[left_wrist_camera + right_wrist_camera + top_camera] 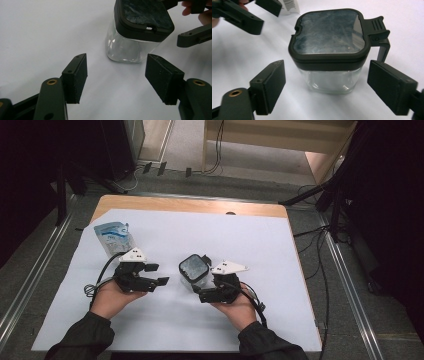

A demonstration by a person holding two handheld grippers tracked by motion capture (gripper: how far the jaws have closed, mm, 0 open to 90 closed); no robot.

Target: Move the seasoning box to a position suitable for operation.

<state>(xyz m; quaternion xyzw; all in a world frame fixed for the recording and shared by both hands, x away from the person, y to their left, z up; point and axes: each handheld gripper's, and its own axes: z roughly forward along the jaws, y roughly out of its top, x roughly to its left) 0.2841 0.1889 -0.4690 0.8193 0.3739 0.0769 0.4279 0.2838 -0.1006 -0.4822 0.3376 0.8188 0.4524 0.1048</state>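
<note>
So we've got a clear jar [194, 272] with a dark snap lid sitting upright on the white sheet [280, 270] that covers the counter [190, 206], roughly mid-sheet. The lid's latch tab [378, 25] sticks out on one side. Off toward the far left corner of the sheet there's a blue-and-white pouch [114, 236], well apart from the jar, so nothing's really crowding it. Cables run across the floor behind the counter.

Our left gripper [159, 274] sits just left of the jar, pointed across at it, fingers [76, 77] spread apart with nothing between them. Our right gripper [201, 289] comes in from the near right side, fingers [269, 85] wide apart on either flank of the jar's glass body, not pressing on it. Both hands rest low near the sheet, sleeves coming in from the bottom edge.
</note>
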